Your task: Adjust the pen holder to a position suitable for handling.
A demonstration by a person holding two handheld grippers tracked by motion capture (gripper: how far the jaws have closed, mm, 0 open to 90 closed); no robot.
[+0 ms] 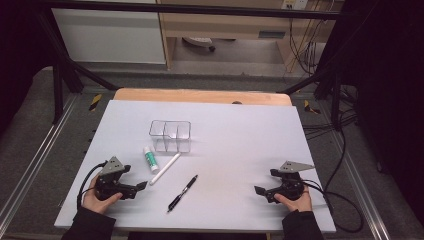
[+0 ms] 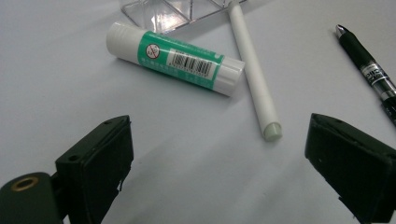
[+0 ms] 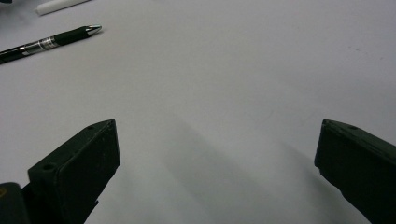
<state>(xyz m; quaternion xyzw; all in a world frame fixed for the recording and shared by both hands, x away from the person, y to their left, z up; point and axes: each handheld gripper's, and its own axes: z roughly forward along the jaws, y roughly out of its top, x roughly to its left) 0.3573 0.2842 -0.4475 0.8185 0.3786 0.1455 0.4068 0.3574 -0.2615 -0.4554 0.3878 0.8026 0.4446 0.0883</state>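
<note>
Glue stick (image 2: 175, 59), white pen (image 2: 254, 77), black pen (image 1: 182, 193) lie loose; both grippers' fingers spread.

- High view: fixed above the near edge, facing forward and down over the whole desk (image 1: 240, 130).
- Left gripper view: low, close to the surface, facing the glue stick (image 2: 175, 58) and white pen (image 2: 254, 77).
- Right gripper view: low; shares the black pen (image 3: 46, 43) with both.
</note>
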